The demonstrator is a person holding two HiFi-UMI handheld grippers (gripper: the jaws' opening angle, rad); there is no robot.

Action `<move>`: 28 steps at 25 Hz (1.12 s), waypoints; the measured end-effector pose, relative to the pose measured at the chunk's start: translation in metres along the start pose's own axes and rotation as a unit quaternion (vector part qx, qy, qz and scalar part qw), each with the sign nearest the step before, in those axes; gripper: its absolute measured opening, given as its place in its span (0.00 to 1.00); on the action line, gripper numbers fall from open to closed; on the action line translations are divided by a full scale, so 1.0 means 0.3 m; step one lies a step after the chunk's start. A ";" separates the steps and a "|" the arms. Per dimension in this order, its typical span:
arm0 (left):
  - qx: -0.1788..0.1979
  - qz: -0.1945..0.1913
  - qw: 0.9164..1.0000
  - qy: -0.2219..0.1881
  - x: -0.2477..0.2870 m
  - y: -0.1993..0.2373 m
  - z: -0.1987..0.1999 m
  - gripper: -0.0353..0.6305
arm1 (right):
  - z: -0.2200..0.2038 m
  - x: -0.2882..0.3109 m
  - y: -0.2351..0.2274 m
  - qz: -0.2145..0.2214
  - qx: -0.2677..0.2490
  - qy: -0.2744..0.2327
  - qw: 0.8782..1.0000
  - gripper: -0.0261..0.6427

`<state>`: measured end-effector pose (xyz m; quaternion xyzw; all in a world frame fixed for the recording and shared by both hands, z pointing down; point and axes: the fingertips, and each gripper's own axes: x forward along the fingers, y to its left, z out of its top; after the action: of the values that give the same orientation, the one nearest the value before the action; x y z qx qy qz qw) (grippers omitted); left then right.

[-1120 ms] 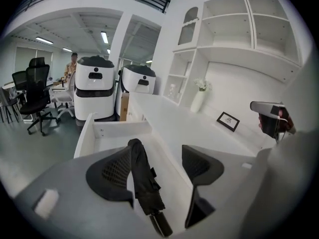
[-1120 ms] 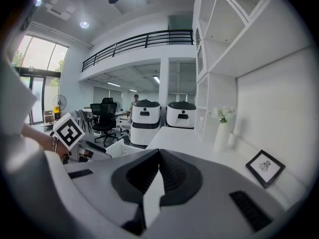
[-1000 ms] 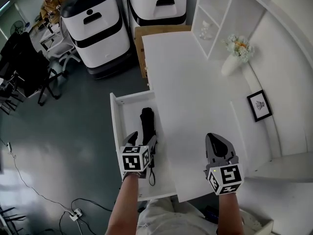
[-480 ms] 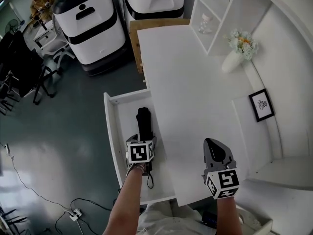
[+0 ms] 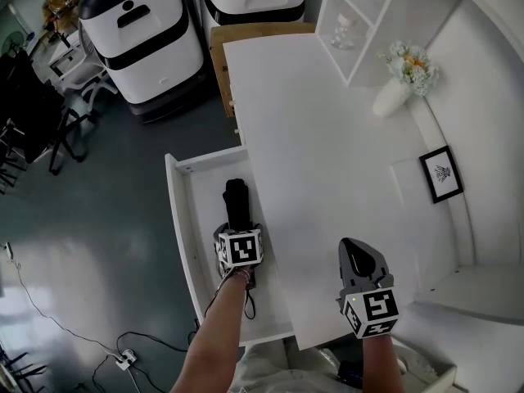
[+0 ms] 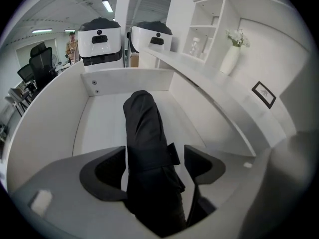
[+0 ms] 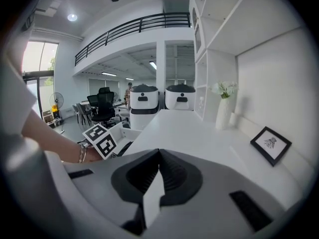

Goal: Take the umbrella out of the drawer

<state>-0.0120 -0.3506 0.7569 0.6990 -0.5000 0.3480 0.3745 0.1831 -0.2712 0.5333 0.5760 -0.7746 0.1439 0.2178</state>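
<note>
A black folded umbrella lies lengthwise in the open white drawer, which is pulled out from the left side of the white tabletop. My left gripper reaches down into the drawer, open. In the left gripper view the umbrella runs between the two jaws of that gripper, with a gap at the right jaw. The umbrella's near end and strap are hidden under the gripper. My right gripper hovers over the tabletop's front part, shut and empty; its jaws meet at the tips.
Two white-and-black machines stand on the floor beyond the drawer, next to a wooden cabinet. A vase of flowers, a framed picture and shelves line the tabletop's right side. Cables lie on the floor.
My left gripper has sunk into the drawer and now straddles the umbrella. The right gripper has come down a little toward the tabletop.
</note>
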 end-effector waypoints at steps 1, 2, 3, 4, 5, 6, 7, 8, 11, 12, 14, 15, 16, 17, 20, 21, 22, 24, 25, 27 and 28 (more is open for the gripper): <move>0.002 0.010 1.000 0.001 0.010 0.008 0.000 0.58 | -0.005 0.004 -0.002 0.000 0.000 0.002 1.000 0.05; 0.002 0.017 1.000 0.002 0.019 0.015 -0.001 0.58 | -0.008 0.008 -0.004 -0.001 0.001 0.003 1.000 0.05; -0.002 0.020 1.000 0.003 0.027 0.020 -0.001 0.58 | -0.012 0.012 -0.004 -0.001 0.001 0.004 1.000 0.05; -0.007 0.019 1.000 0.003 0.036 0.022 -0.002 0.58 | -0.016 0.015 -0.004 0.000 0.002 0.005 1.000 0.05; -0.014 0.015 1.000 0.002 0.047 0.023 -0.004 0.58 | -0.020 0.019 -0.002 0.001 0.003 0.006 1.000 0.05; -0.019 0.013 1.000 0.002 0.057 0.026 -0.007 0.58 | -0.023 0.021 0.002 0.002 0.003 0.006 1.000 0.05; -0.023 0.012 1.000 0.003 0.068 0.030 -0.012 0.58 | -0.024 0.023 0.006 0.003 0.003 0.006 1.000 0.05; -0.026 0.012 1.000 0.004 0.078 0.032 -0.017 0.58 | -0.024 0.025 0.010 0.005 0.002 0.007 1.000 0.05; -0.034 0.012 0.999 0.012 0.084 0.027 -0.027 0.57 | -0.025 0.026 0.019 0.009 -0.003 0.008 1.000 0.05; -0.032 0.015 0.999 0.013 0.082 0.028 -0.028 0.56 | -0.027 0.023 0.022 0.010 -0.004 0.008 1.000 0.05; -0.032 0.016 0.999 0.014 0.077 0.034 -0.030 0.51 | -0.033 0.015 0.027 0.013 -0.004 0.010 1.000 0.05; -0.035 0.013 0.999 0.015 0.075 0.035 -0.031 0.50 | -0.038 0.011 0.030 0.014 -0.004 0.012 1.000 0.05; -0.039 0.010 0.999 0.014 0.073 0.035 -0.030 0.49 | -0.042 0.008 0.031 0.016 -0.004 0.013 1.000 0.05; -0.044 0.008 0.999 0.013 0.072 0.036 -0.028 0.48 | -0.046 0.007 0.032 0.017 -0.005 0.014 1.000 0.05; -0.051 0.005 0.999 0.010 0.067 0.036 -0.021 0.47 | -0.048 0.006 0.041 0.023 -0.010 0.015 1.000 0.05; -0.052 0.003 0.999 0.007 0.062 0.034 -0.018 0.47 | -0.046 0.005 0.045 0.025 -0.010 0.013 1.000 0.05; -0.053 0.001 0.999 0.004 0.053 0.032 -0.012 0.47 | -0.042 0.003 0.047 0.027 -0.010 0.011 1.000 0.05; -0.052 -0.003 0.999 -0.003 0.022 0.024 0.008 0.47 | -0.033 -0.002 0.045 0.027 -0.010 0.008 1.000 0.05; -0.051 -0.003 0.999 -0.006 0.006 0.021 0.017 0.47 | -0.029 -0.006 0.043 0.027 -0.011 0.006 1.000 0.05; -0.052 -0.003 0.999 -0.013 -0.020 0.020 0.030 0.47 | -0.021 -0.016 0.042 0.028 -0.010 0.004 1.000 0.05; -0.053 -0.004 0.998 -0.017 -0.028 0.021 0.036 0.47 | -0.017 -0.022 0.042 0.028 -0.010 0.002 1.000 0.05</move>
<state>-0.0190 -0.3575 0.7456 0.6860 -0.5215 0.3072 0.4038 0.1734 -0.2597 0.5347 0.5514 -0.7915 0.1436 0.2209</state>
